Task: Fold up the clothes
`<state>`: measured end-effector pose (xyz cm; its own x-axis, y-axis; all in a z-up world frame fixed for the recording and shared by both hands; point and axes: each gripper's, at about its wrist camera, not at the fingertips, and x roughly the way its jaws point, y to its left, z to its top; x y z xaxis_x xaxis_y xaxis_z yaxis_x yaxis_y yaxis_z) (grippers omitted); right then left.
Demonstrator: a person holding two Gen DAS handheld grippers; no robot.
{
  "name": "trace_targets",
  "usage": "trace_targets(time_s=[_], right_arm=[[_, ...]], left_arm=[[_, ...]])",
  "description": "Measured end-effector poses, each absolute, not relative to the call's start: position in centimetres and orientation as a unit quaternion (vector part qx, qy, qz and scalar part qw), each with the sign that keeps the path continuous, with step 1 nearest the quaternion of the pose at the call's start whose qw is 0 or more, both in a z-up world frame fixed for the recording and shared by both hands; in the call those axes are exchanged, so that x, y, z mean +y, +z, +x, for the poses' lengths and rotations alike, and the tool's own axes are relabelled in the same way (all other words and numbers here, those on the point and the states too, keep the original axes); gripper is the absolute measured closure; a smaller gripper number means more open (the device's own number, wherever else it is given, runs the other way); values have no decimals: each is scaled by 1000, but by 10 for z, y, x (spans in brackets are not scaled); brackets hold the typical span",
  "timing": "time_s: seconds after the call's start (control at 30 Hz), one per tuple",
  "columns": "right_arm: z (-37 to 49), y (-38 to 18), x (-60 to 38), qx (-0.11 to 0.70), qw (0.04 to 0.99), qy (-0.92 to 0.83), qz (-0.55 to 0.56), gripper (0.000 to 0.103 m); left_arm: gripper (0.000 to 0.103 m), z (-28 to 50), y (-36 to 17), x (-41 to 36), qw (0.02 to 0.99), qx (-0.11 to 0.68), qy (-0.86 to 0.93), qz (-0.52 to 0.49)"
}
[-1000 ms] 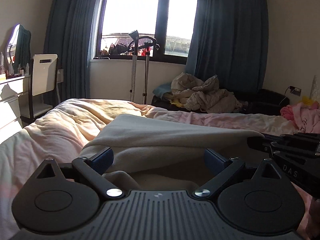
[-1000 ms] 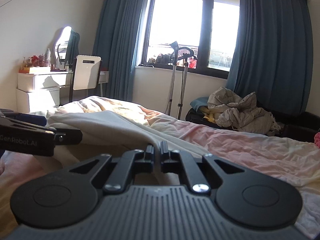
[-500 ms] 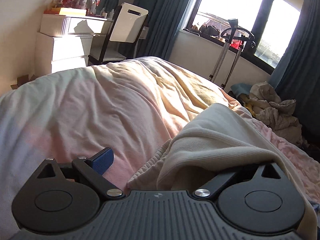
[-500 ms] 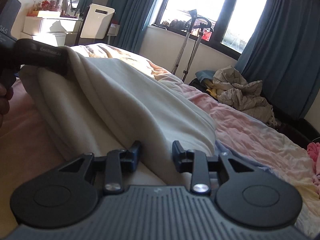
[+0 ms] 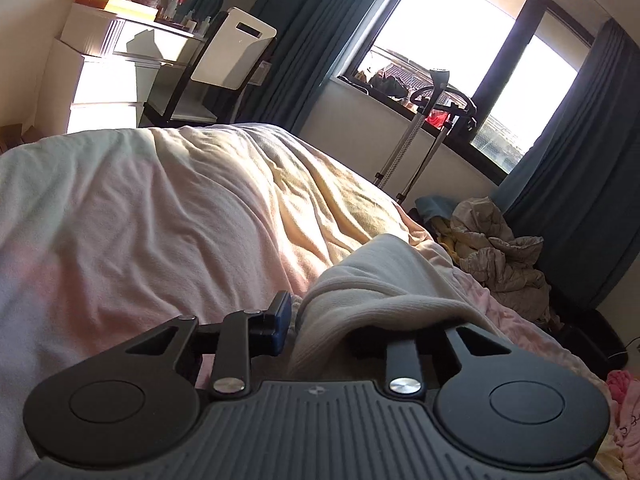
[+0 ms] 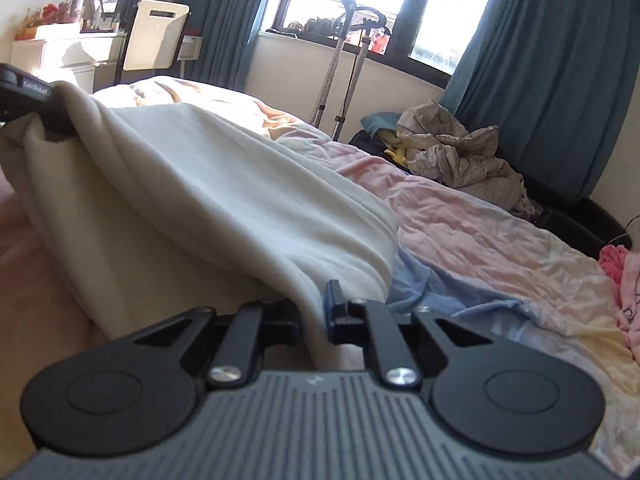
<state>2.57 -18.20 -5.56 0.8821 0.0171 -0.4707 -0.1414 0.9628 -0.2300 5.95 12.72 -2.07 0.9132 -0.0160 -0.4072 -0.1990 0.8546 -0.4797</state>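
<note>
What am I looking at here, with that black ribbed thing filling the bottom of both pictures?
That black thing is a hand-held gripper: a person holds one in each hand, and a small wide-angle camera on each looks forward along its two fingers. So one picture comes from the left gripper, the other from the right gripper. There is no robot arm.

The surface is a bed with a pink and yellow sheet. On it lies a cream garment, which the person is folding. The right gripper's fingers are closed on an edge of it. The left gripper also has cloth between its fingers; one finger is hidden under the cloth, but the right camera shows it at the far left, lifting the other end. Behind stand a window, blue curtains and a heap of crumpled bedding.
</note>
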Motion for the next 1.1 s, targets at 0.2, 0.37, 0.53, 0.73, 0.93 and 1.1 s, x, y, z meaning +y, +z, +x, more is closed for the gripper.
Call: trace_targets(time_s=[0.2,0.37,0.53,0.73,0.93,1.1], right_arm=[[15,-51,-175,222,957,43,-183,92],[21,-83,-153,275,925,60,-257,88],[24,-68,-170,282,939,63,-185,85],[32,-56,-190,305,948,81,-32,68],[29,-53,-190,308,948,84,-1,65],[31,-53,-189,307,947,90,8,58]], left_arm=[[74,65,-29,138,927,223,60,-297],[62,65,-34,143,918,236,63,-311],[41,38,-28,152,891,253,70,-370],[29,12,-46,166,821,293,52,-488],[22,12,-63,166,781,304,4,-546],[15,23,-80,156,771,315,-4,-553]])
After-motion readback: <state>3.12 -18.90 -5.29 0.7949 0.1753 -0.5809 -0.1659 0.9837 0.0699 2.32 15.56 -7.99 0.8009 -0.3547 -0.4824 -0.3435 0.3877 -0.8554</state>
